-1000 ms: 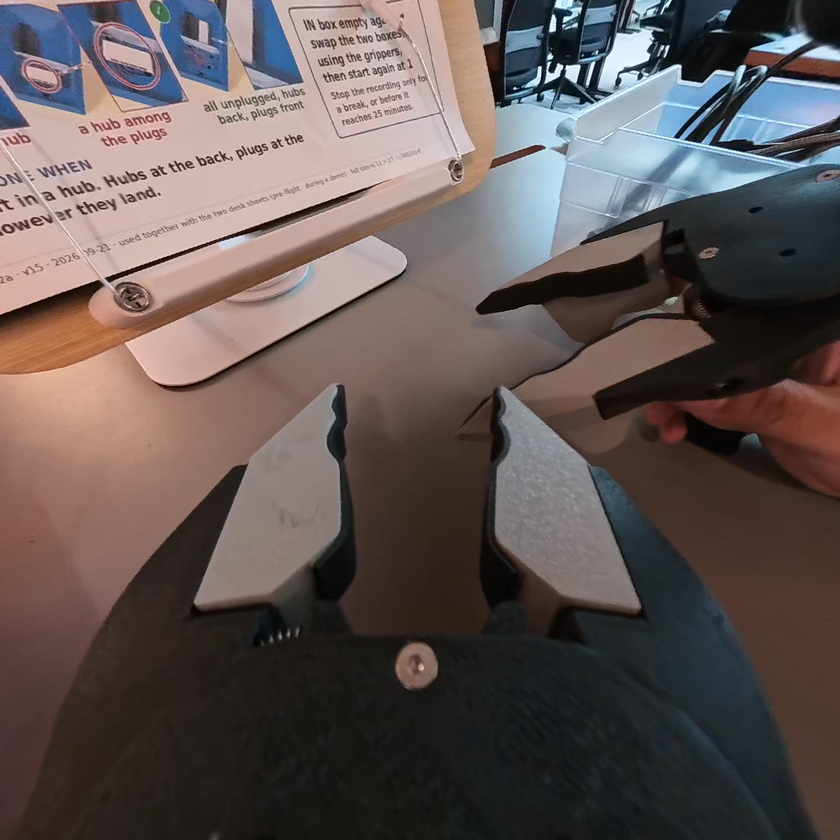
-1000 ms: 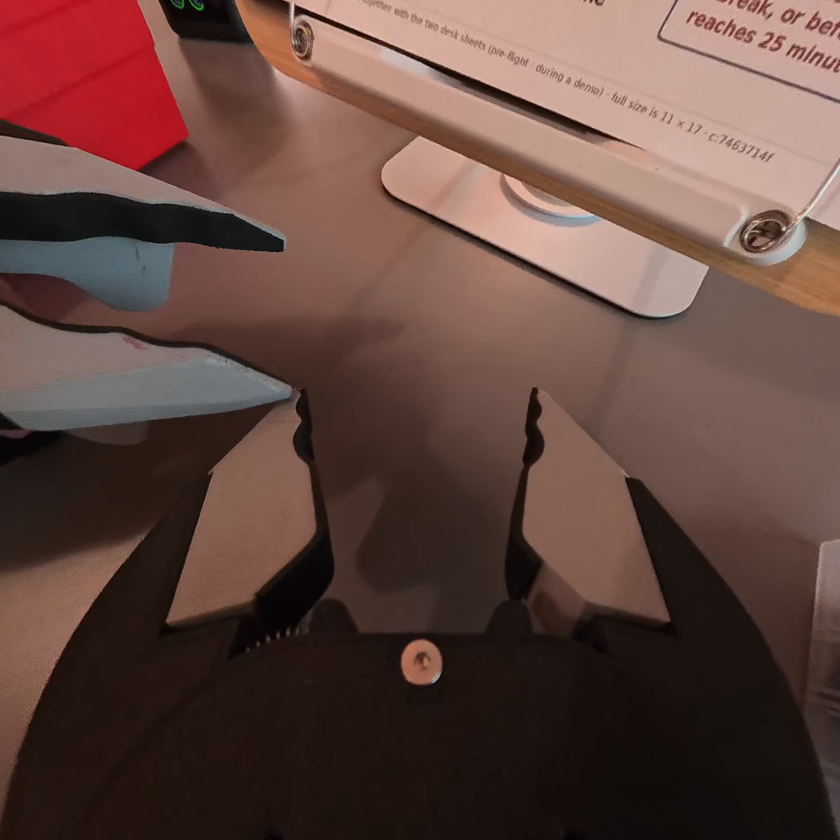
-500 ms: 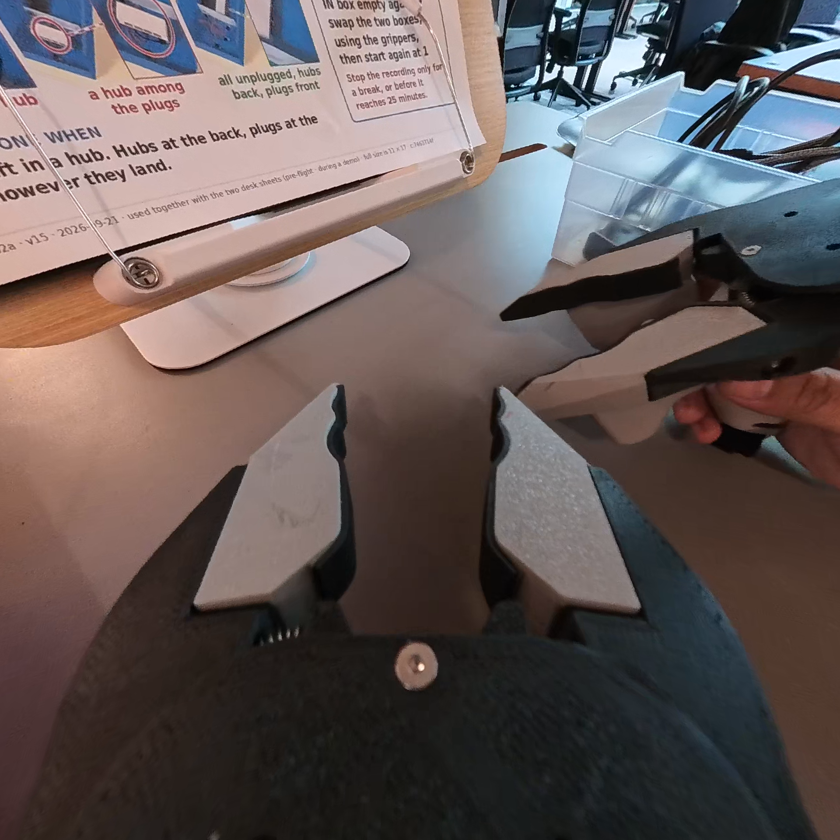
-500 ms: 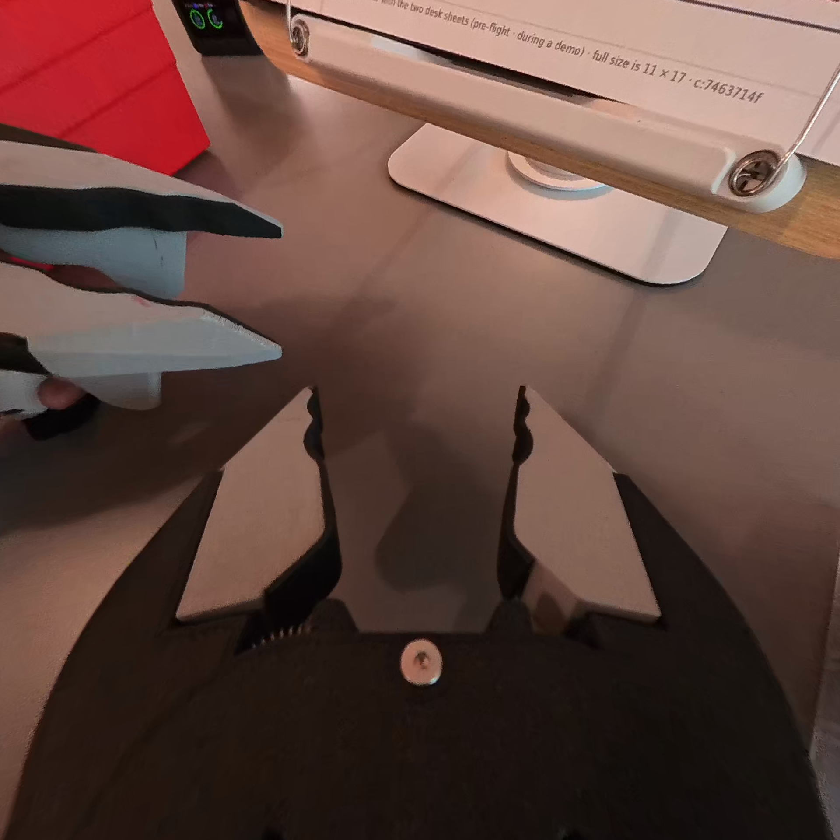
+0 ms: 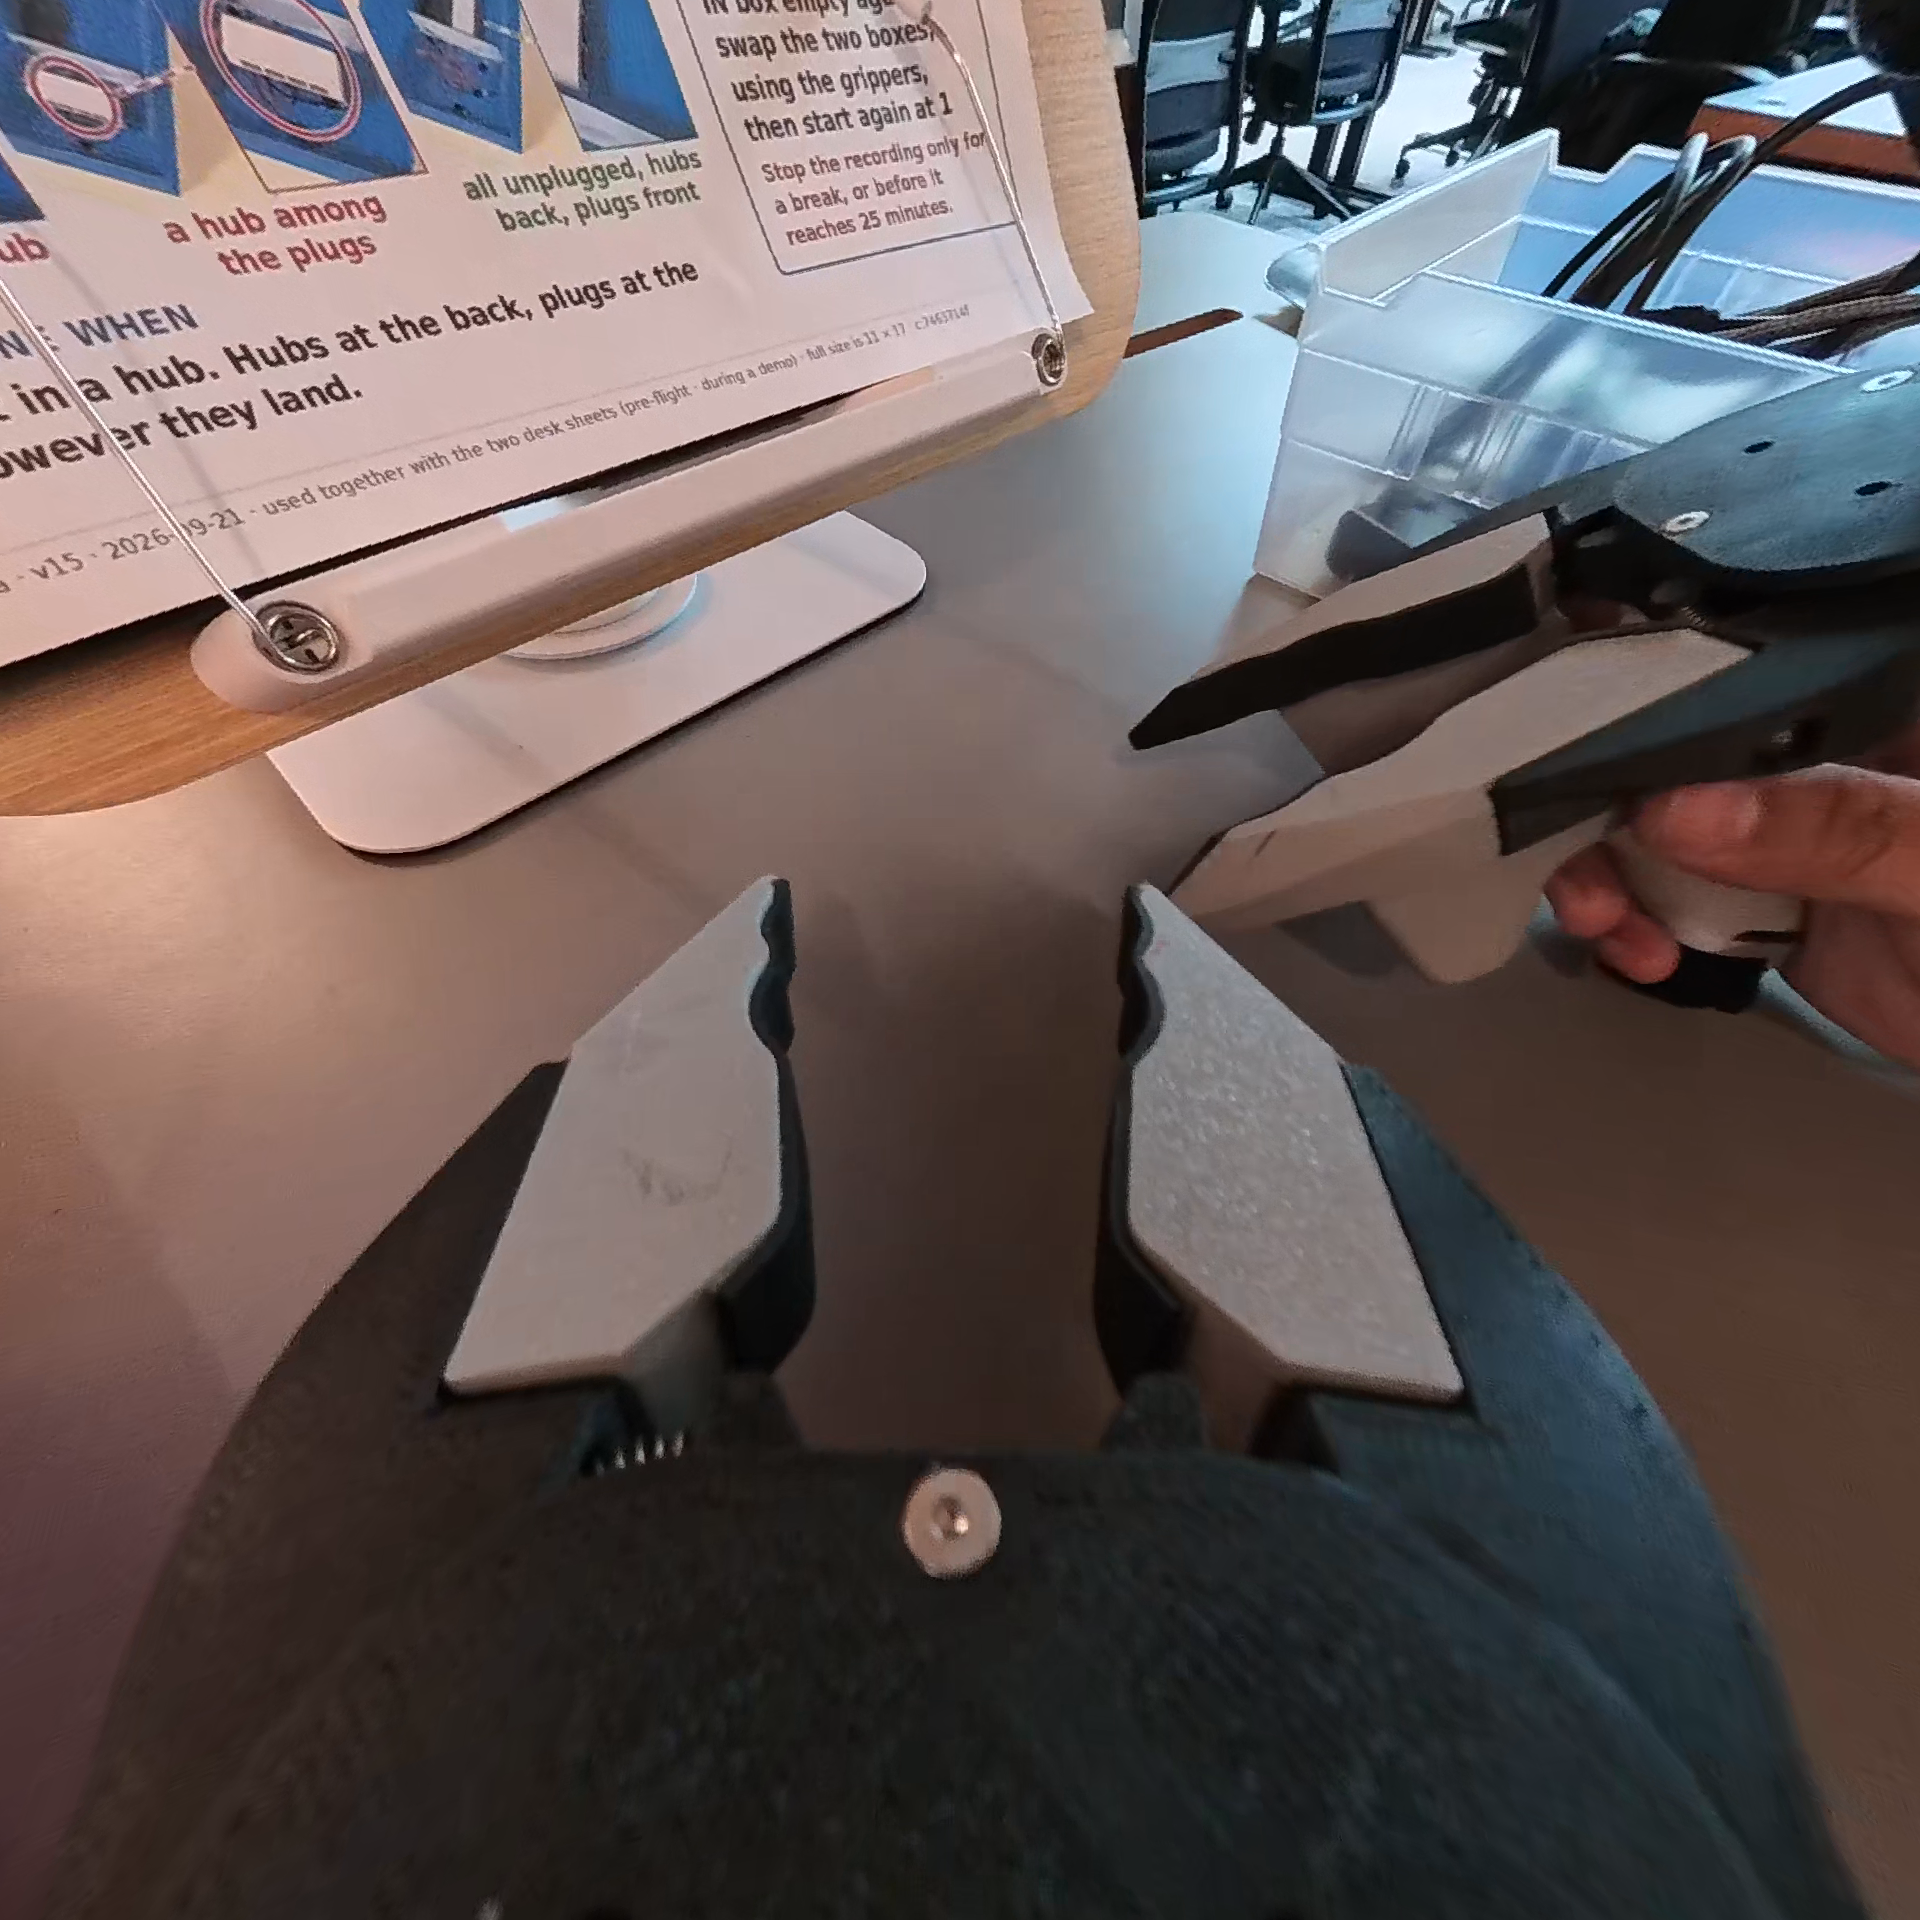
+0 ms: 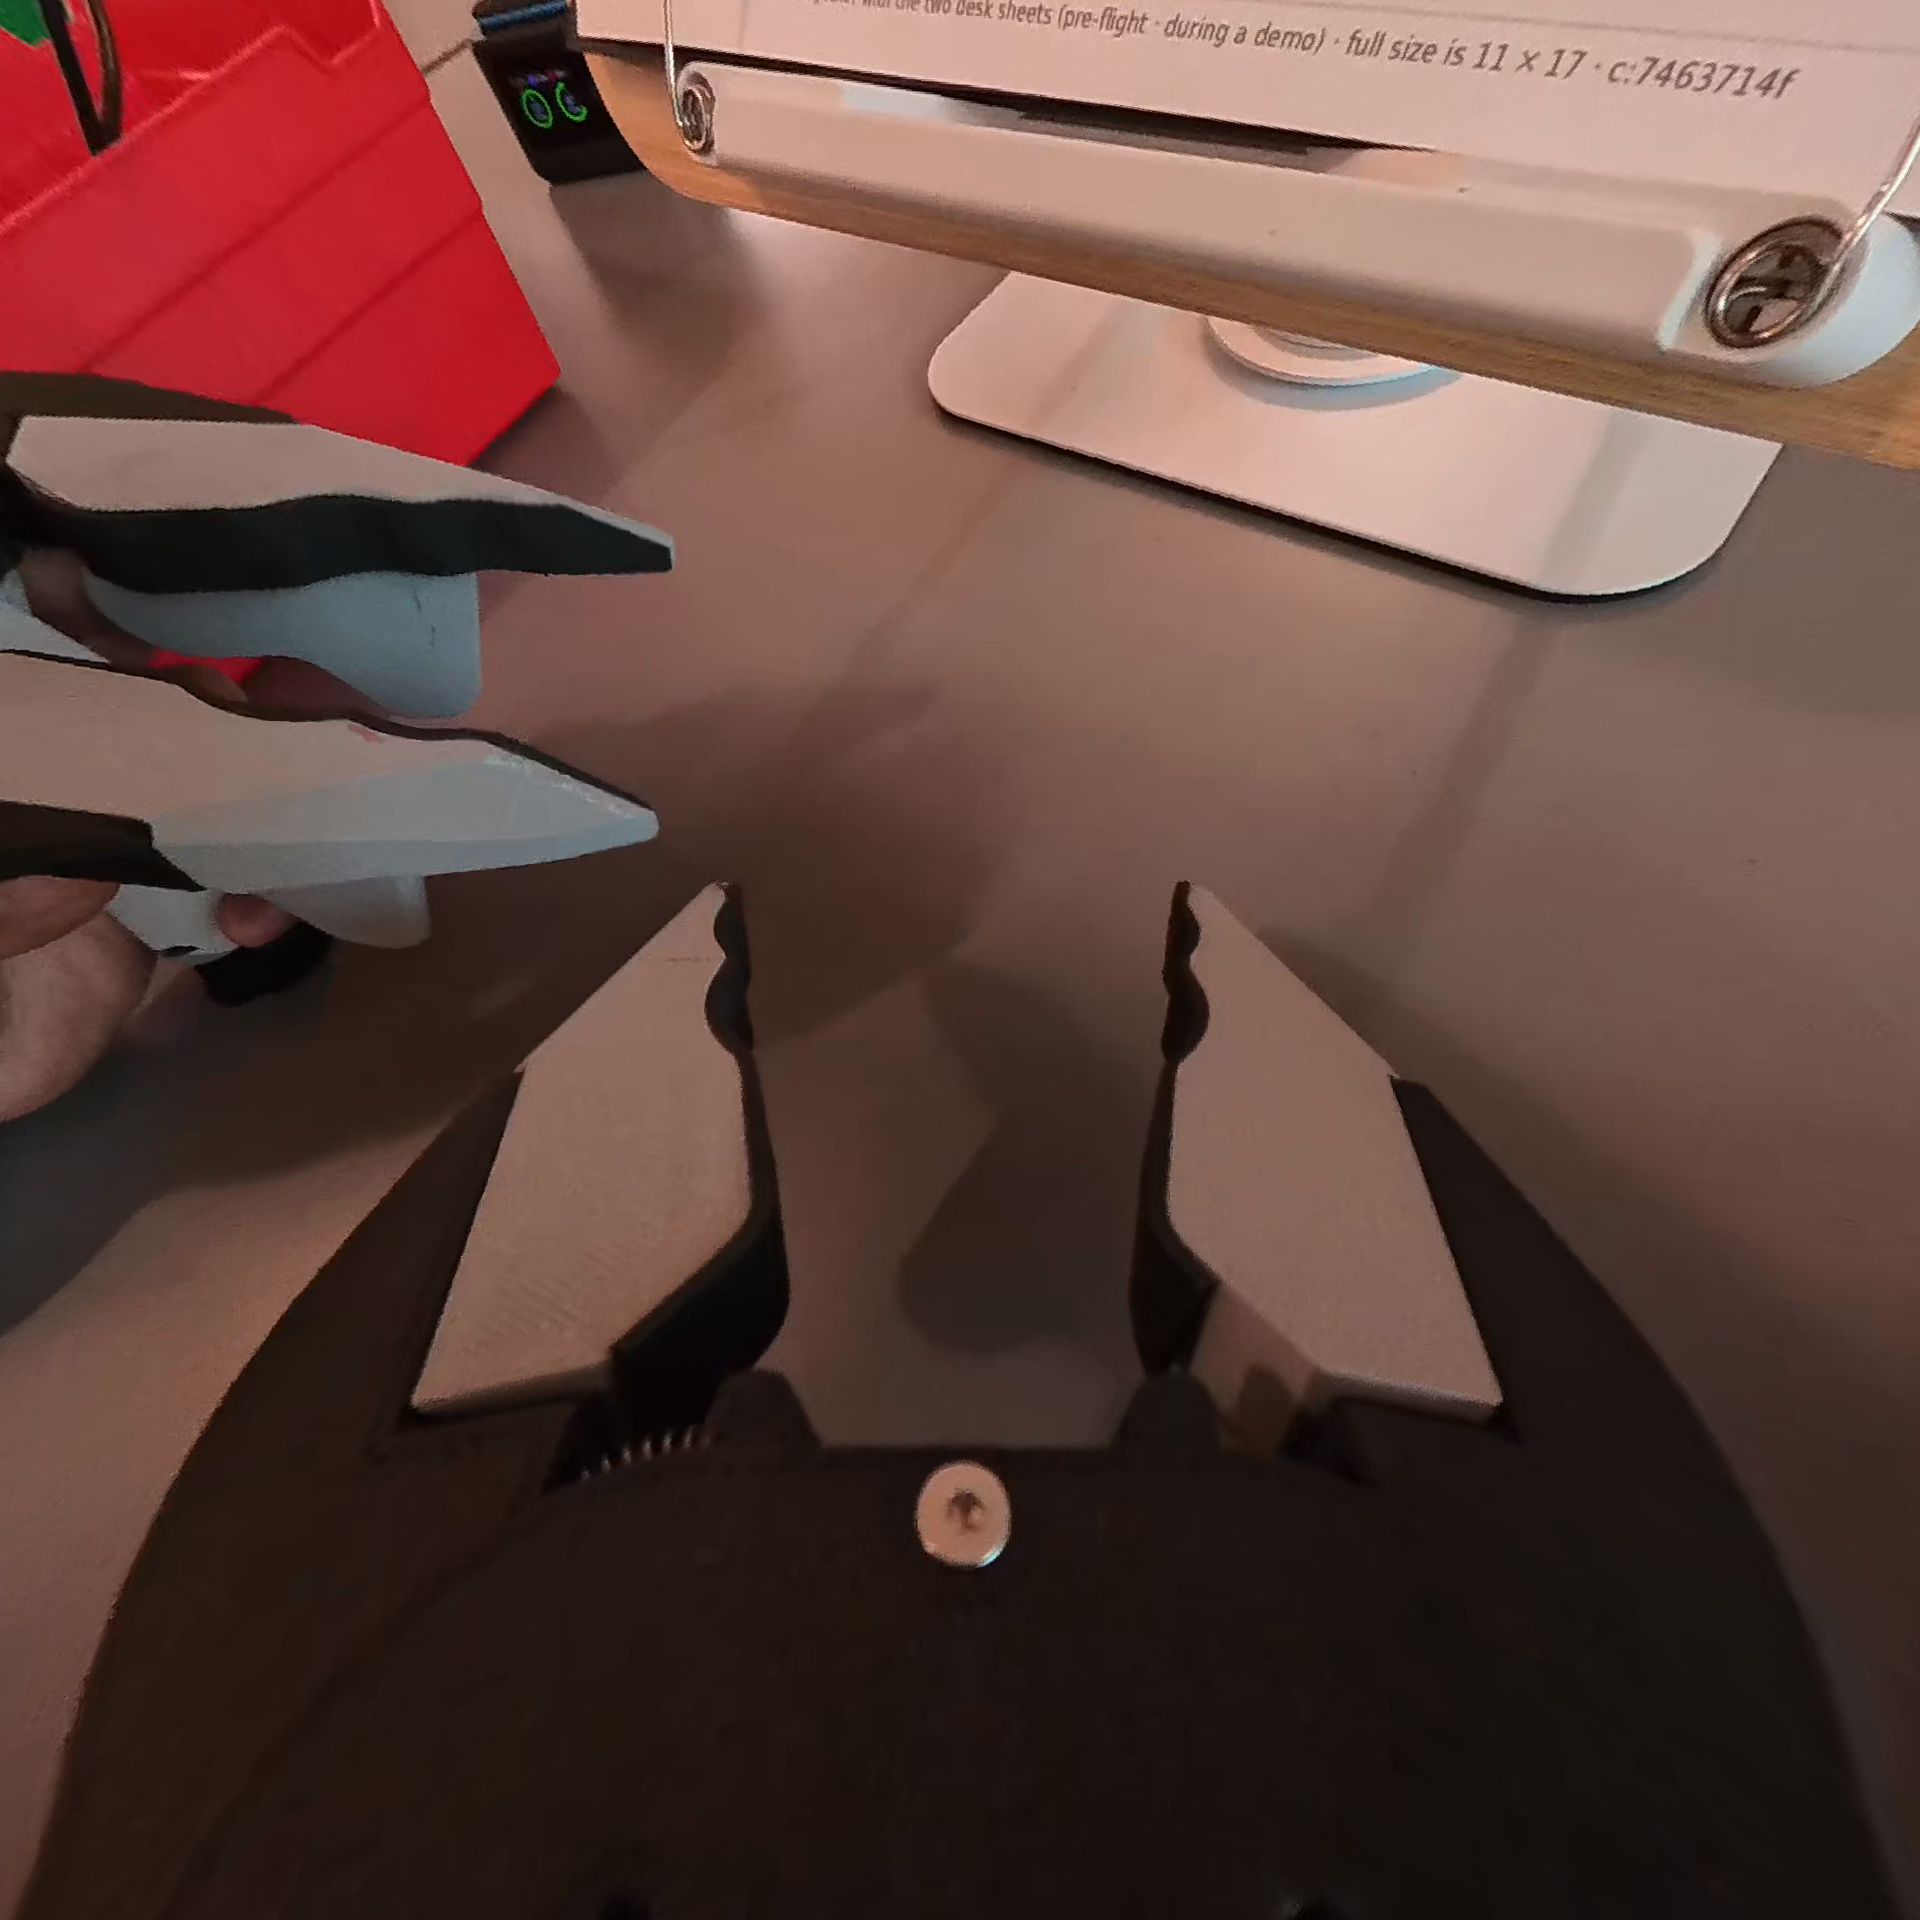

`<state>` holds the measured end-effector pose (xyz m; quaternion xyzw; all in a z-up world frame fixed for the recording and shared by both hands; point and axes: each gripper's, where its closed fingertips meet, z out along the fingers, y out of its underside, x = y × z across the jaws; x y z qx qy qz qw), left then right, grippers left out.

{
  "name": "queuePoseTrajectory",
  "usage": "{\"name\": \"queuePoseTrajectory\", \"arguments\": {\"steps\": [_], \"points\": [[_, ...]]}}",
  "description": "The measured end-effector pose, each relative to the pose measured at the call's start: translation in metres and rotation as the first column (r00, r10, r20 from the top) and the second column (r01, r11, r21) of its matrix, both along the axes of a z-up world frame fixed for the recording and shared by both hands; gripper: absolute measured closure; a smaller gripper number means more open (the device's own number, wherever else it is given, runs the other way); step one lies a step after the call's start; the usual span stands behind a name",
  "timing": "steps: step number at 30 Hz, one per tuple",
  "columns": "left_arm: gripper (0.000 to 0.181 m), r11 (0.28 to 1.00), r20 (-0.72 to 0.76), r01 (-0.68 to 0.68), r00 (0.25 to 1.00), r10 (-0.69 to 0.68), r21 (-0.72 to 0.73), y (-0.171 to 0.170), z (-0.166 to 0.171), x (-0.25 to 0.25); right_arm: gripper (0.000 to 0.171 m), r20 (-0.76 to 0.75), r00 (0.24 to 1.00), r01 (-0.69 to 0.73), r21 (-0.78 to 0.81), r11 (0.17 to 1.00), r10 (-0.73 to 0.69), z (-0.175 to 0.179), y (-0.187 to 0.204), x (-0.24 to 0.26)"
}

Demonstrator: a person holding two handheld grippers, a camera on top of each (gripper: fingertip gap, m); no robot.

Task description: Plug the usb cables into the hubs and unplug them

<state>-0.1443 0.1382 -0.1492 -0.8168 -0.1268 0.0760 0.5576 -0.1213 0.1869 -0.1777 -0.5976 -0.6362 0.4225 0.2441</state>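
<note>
Over the bare grey counter (image 5: 312, 1039), my left tongs (image 5: 956, 914) and right tongs (image 6: 951, 904) hover apart, empty, having drifted slightly; dark cables (image 5: 1662, 218) remain in the far-right clear plastic bin (image 5: 1455, 395), hubs unseen, nothing started.

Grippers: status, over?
Left gripper open, empty. Right gripper open, empty. Cables in the clear bin, untouched; no hub in view. Table between them bare.
</note>
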Motion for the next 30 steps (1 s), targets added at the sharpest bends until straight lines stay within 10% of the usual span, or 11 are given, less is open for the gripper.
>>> {"name": "queuePoseTrajectory", "arguments": {"steps": [30], "points": [[0.126, 0.998, -0.014, 0.012, 1.000, -0.013, -0.062, -0.005, -0.008, 0.004, 0.126, 0.058, 0.983, -0.170, -0.064, 0.983, 0.174, -0.007, -0.028, 0.015]]}}
